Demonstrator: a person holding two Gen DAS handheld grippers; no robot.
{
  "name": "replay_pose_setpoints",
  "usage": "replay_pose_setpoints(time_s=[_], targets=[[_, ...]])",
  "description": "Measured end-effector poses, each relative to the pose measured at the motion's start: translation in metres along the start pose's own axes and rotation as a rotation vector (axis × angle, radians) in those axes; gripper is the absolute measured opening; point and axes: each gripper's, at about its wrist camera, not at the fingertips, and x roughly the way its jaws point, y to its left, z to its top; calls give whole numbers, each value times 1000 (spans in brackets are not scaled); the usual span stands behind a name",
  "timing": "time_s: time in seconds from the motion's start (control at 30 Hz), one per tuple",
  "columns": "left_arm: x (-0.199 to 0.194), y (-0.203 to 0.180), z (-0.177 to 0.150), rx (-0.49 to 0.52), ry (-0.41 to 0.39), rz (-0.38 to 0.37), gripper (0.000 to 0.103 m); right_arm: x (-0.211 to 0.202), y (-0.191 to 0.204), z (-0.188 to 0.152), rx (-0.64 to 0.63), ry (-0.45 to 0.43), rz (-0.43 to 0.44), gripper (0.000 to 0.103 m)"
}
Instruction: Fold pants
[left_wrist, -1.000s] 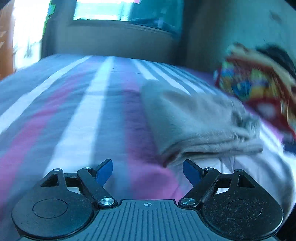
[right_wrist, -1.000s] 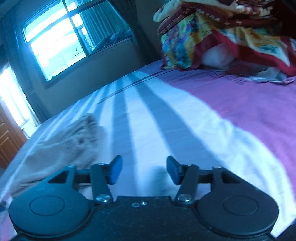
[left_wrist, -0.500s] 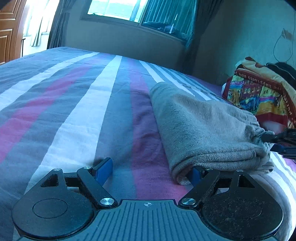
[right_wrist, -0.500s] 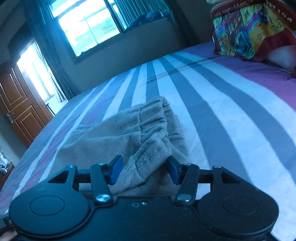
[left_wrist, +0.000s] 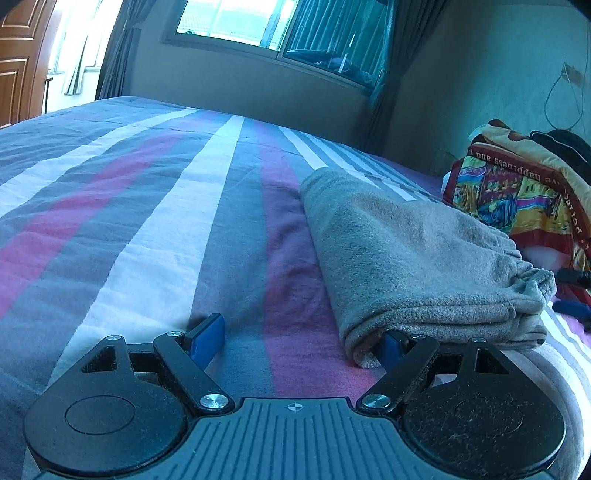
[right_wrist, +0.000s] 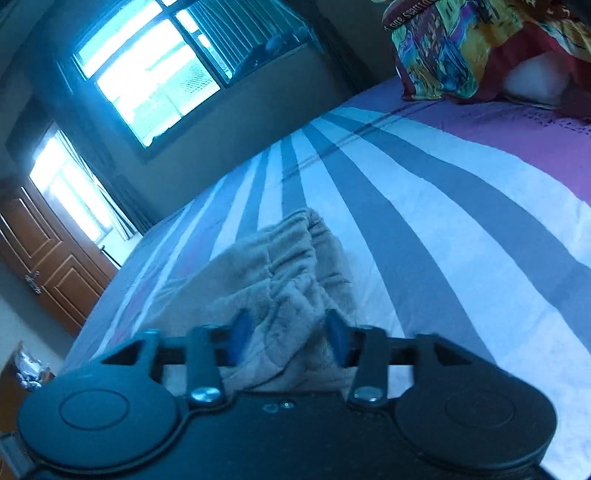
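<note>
Right gripper (right_wrist: 284, 338) tilts since half second ago, jaws apart around pants (right_wrist: 280, 280) waistband, frame centre. Left gripper (left_wrist: 299, 338) apart, right finger under pants (left_wrist: 406, 258) fold, lower right.

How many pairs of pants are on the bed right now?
1. The folded grey pants lie on the striped bed, between the left gripper and right gripper. Others could hide behind the colourful blanket pile.
</note>
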Motion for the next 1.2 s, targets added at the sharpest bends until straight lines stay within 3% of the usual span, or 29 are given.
replay_pose_setpoints(time_s=[0.17,0.3,0.4,0.43,0.53,0.6,0.67,0.73,0.77,0.9,1.03,1.07,1.13,1.2], targets=[[0,1,0,2,3,1,84,15,-23,-10,164,101,24,57],[-1,2,0,-14,-8,-6,84,35,-25,-12,215,117,52,58],[-4,13,-3,-81,-41,-34,84,52,-17,-6,194,150,15,43],[-5,15,-3,-98,-47,-35,83,51,-9,-3,175,143,9,40],[-7,21,-5,-141,-65,-47,83,22,16,8,141,-3,189,39],[-5,21,-5,-138,-63,-44,83,7,23,8,109,-65,245,39],[-3,21,-4,-136,-59,-45,83,15,16,0,89,-40,185,39],[-2,18,-4,-119,-55,-40,83,48,-13,-12,192,114,44,38],[-1,18,-4,-122,-54,-41,83,58,-23,-17,224,157,37,38],[-1,18,-5,-129,-57,-43,83,47,-16,-18,181,110,52,38],[0,17,-5,-118,-57,-41,83,19,-9,-13,153,0,150,37],[1,15,-5,-107,-53,-38,84,27,-13,-10,156,1,136,36],[1,13,-4,-92,-45,-32,84,49,-30,-18,211,106,44,36],[1,15,-4,-103,-43,-34,84,53,-37,-20,256,106,59,37]])
